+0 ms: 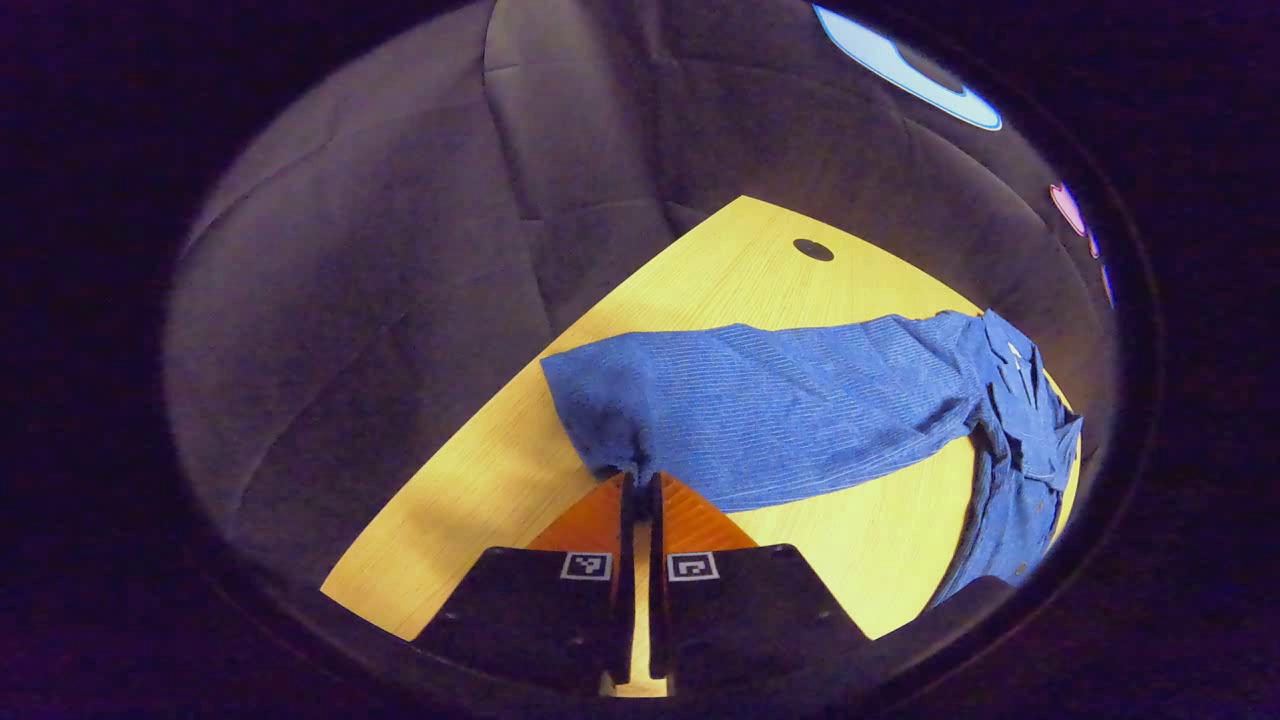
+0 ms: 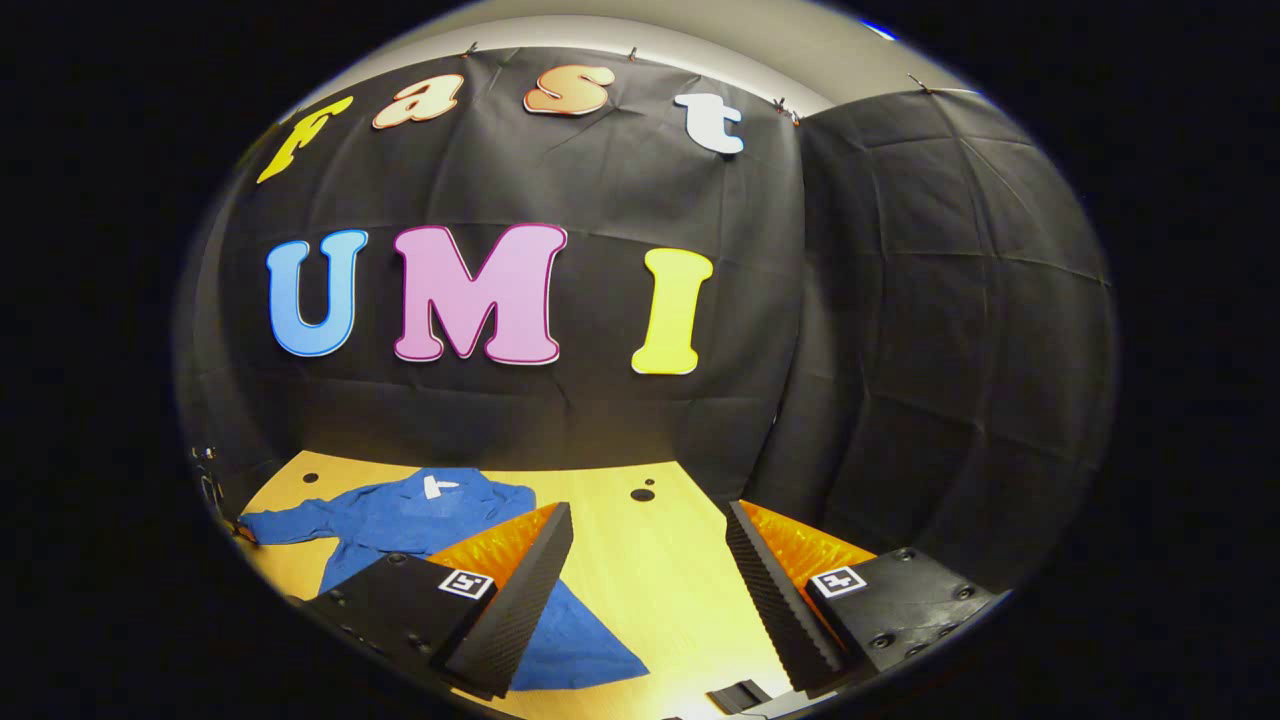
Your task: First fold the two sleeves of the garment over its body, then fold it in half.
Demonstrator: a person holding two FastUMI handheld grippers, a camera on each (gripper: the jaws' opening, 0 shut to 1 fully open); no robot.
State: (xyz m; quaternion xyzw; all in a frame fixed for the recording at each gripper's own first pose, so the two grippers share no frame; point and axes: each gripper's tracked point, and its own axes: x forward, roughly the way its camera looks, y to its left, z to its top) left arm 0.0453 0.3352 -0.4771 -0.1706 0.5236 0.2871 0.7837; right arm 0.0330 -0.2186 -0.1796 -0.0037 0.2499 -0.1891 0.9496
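Note:
A blue long-sleeved shirt (image 1: 800,400) lies on the yellow wooden table (image 1: 480,500). One sleeve stretches from the collar (image 1: 1015,375) at the right toward me. My left gripper (image 1: 640,480) is shut on that sleeve's cuff end, with the fabric pinched between the fingertips. In the right gripper view the shirt (image 2: 400,520) lies spread at the left, collar toward the wall, its hem (image 2: 590,655) reaching under my left finger. My right gripper (image 2: 645,520) hangs wide open above the table (image 2: 660,590), to the right of the shirt, holding nothing.
The black cloth wall (image 2: 900,350) closes the booth right behind the table. Round cable holes (image 2: 643,494) sit near the table's far edge (image 1: 813,249). A small dark object (image 2: 740,693) lies at the near edge, below my right gripper.

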